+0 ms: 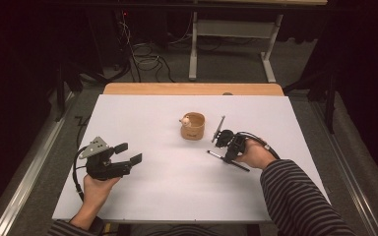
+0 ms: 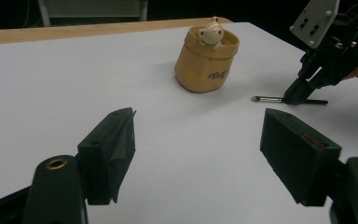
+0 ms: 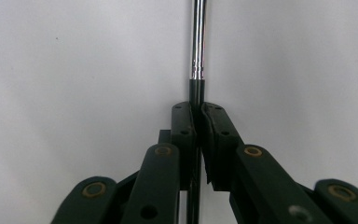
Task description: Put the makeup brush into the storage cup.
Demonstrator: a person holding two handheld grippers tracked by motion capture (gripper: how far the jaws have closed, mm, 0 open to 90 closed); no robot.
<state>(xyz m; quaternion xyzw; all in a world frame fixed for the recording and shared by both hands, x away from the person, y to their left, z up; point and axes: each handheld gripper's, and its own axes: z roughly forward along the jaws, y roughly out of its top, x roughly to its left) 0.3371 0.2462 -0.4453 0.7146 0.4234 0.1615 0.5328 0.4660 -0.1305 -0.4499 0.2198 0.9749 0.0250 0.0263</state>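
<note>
A slim black brush (image 1: 241,166) with a shiny metal section (image 3: 198,42) lies flat on the white table (image 1: 152,196). My right gripper (image 1: 225,155) points down at it, and its jaws are shut on the black handle (image 3: 198,107). The left gripper view shows that grip from the side, with the brush tip (image 2: 256,99) sticking out left of the right gripper (image 2: 294,98). A tan cup (image 1: 192,129) with a small bear figure (image 2: 211,31) on its rim stands just behind. My left gripper (image 1: 129,153) hovers at the table's left, jaws wide open (image 2: 198,123) and nothing between them.
The table's wooden back edge (image 1: 192,89) runs behind the cup. Beyond it are cables on the floor (image 1: 145,61) and a white metal frame (image 1: 231,29). A striped sleeve (image 1: 295,196) comes in at the bottom right.
</note>
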